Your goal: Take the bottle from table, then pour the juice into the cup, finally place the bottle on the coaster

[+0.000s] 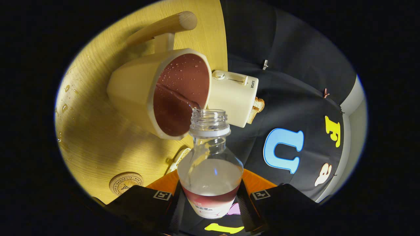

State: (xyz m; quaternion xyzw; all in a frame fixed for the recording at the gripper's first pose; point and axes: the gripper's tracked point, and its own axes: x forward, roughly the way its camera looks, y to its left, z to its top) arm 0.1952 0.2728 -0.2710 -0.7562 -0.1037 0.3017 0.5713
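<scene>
My gripper (pixel 210 203) is shut on a clear plastic bottle (pixel 210 170), both fingers pressing its labelled lower body. The bottle is uncapped and tipped over, with clear liquid inside and its open neck (pixel 209 121) at the rim of a cream cup (pixel 154 93) with a brown inside. A thin stream runs from the mouth into the cup, and droplets cling to the cup's inner wall. The cup stands on the light wooden table (pixel 95 137). A round cork coaster (pixel 125 183) lies on the table beside my fingers.
A cream toaster (pixel 233 96) with bread slices in it stands just beyond the cup. A wooden stand with a round peg (pixel 164 28) rises behind the cup. Water drops dot the table near its edge. A pale woven object (pixel 177 159) lies partly hidden behind the bottle.
</scene>
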